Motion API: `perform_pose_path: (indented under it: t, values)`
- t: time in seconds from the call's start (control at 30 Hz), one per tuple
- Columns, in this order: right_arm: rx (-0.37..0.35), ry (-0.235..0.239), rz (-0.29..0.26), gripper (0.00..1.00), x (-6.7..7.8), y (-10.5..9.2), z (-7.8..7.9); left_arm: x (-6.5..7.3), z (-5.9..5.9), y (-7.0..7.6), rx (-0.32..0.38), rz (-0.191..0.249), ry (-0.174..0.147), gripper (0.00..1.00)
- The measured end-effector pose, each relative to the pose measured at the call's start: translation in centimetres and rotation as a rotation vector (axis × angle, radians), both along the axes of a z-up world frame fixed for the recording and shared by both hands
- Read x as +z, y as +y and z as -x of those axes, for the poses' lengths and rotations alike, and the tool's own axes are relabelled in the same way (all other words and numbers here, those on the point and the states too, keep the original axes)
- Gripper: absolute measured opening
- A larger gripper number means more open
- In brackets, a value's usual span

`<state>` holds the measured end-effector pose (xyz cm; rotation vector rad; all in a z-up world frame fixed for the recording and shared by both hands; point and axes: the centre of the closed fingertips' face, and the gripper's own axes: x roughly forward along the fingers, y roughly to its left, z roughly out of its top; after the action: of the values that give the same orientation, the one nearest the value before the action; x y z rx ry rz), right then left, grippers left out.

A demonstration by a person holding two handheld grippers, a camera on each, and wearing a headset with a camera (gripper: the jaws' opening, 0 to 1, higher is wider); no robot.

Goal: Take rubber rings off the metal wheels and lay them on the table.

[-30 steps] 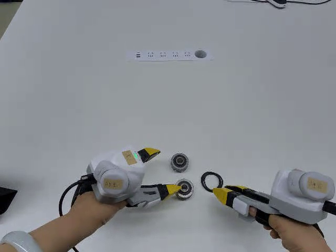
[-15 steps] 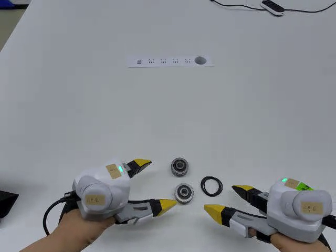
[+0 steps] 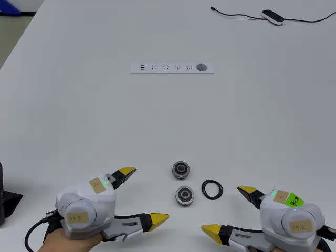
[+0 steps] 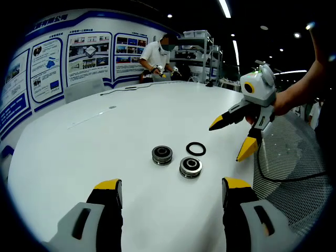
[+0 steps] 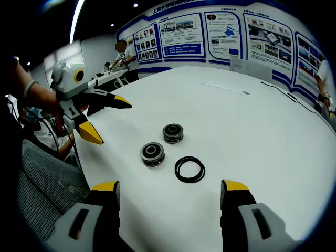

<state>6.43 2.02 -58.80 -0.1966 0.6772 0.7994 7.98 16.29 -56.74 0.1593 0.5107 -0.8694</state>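
Observation:
Two small metal wheels lie on the white table (image 3: pixel 105 115): the far wheel (image 3: pixel 180 169) (image 4: pixel 162 155) (image 5: pixel 172 133) has a dark rim, the near wheel (image 3: pixel 185 195) (image 4: pixel 190 167) (image 5: pixel 152 153) looks more bare. A loose black rubber ring (image 3: pixel 212 189) (image 4: pixel 196 148) (image 5: pixel 190 169) lies flat just right of them. My left gripper (image 3: pixel 144 194) (image 4: pixel 172 185) (image 5: pixel 111 122) stands open and empty, left of the wheels. My right gripper (image 3: pixel 227 210) (image 5: pixel 169 185) (image 4: pixel 229 140) is open and empty too, near the ring but apart from it.
A white power strip (image 3: pixel 172 67) lies across the table's middle. A cable with a small dark device (image 3: pixel 273 17) sits at the far right. A black object (image 3: pixel 5 202) pokes in at the left edge. People (image 4: pixel 160 55) stand beyond the table.
Both grippers have drawn back toward me, away from the wheels and the ring. The left jaw tip has left the near wheel. The right gripper has opened from narrow to wide.

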Motion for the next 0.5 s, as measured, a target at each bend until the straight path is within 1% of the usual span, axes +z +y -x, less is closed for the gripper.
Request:
perform_pose_path:
  t: [0.1,0.2,0.33,0.4,0.47,0.5]
  values:
    - [0.005,-0.007,0.002,0.82,0.2,-0.2,0.3,-0.2,0.7,0.3,0.002,-0.003,0.000,0.83]
    - [0.007,-0.016,0.003,0.83,0.2,-0.4,0.5,-0.6,1.3,0.8,0.024,-0.003,0.019,0.87]
    - [0.009,-0.030,0.010,0.86,0.2,-0.6,0.8,-0.6,1.8,1.5,0.066,0.012,0.030,0.92]
    - [0.012,-0.024,0.008,0.88,0.0,-0.6,1.2,-0.5,2.0,1.9,0.088,0.029,0.034,0.93]
    - [0.013,-0.022,0.010,0.92,-0.2,-0.6,1.5,-0.4,2.3,2.1,0.096,0.033,0.029,0.96]
    - [0.016,-0.024,0.016,0.93,-0.3,-0.6,1.7,-0.4,2.6,2.2,0.096,0.033,0.033,0.97]
